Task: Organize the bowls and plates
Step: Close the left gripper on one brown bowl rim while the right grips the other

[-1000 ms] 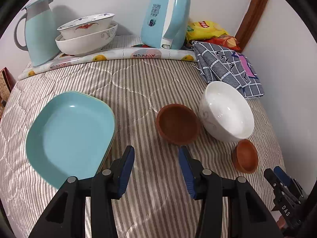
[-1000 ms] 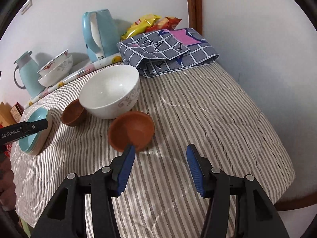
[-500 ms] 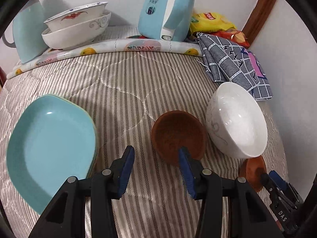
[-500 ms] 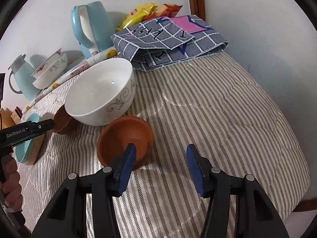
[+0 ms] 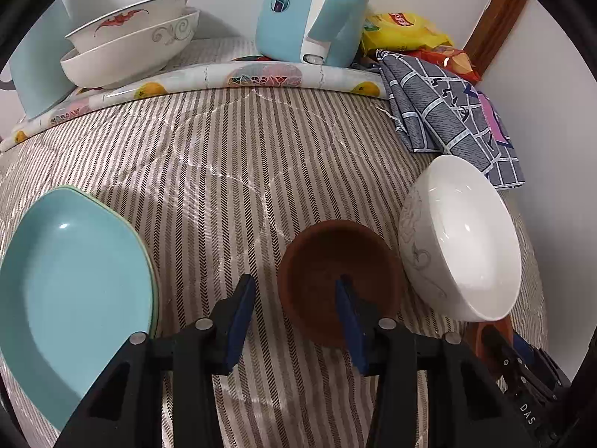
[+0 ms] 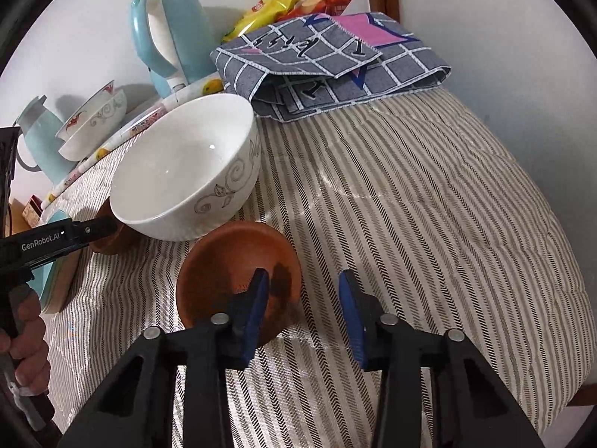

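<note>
In the left wrist view my left gripper is open; its right finger is over a dark brown bowl, its left finger outside the near rim. A large white bowl sits right of it, and stacked turquoise plates lie at the left. In the right wrist view my right gripper is open; its left finger is over a small orange-brown bowl, its right finger outside over the cloth. The white bowl stands just behind. The left gripper shows at the left edge.
Two stacked white patterned bowls stand at the back left beside a blue jug. A blue kettle, snack bags and a folded checked cloth lie at the back. The striped table cover drops off on the right.
Both grippers moved forward and down. The left one now straddles the dark brown bowl's near rim; the right one now straddles the orange-brown bowl's right rim. Both stayed open.
</note>
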`<state>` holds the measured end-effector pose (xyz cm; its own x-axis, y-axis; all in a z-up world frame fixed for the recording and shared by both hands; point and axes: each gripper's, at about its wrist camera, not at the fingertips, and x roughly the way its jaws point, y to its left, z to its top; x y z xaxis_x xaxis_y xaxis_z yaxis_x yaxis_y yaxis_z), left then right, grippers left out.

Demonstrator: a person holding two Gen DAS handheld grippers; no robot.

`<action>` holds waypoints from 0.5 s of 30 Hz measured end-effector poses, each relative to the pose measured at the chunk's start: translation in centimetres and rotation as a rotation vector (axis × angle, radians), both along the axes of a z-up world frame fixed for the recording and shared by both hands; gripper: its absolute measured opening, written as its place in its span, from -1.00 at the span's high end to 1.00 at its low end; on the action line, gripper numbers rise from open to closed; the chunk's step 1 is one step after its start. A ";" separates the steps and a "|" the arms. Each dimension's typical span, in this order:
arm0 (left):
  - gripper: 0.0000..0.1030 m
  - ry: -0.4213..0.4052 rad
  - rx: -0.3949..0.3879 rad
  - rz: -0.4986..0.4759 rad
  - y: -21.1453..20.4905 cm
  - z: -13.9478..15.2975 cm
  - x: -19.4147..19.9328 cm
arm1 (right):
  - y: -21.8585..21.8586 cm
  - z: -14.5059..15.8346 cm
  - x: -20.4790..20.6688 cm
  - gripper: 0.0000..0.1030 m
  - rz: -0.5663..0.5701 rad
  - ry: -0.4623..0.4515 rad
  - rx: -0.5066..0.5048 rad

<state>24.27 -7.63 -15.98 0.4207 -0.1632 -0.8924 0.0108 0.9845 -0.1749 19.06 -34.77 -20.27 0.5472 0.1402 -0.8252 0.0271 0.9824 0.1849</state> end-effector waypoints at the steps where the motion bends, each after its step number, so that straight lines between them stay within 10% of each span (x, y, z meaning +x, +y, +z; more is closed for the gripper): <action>1: 0.26 0.003 -0.003 0.001 0.0 -0.1 0.1 | 0.1 0.0 0.0 0.27 0.001 -0.001 -0.002; 15: 0.69 0.023 -0.028 -0.001 0.0 -0.7 0.5 | 1.0 0.0 0.3 0.75 0.018 -0.015 -0.018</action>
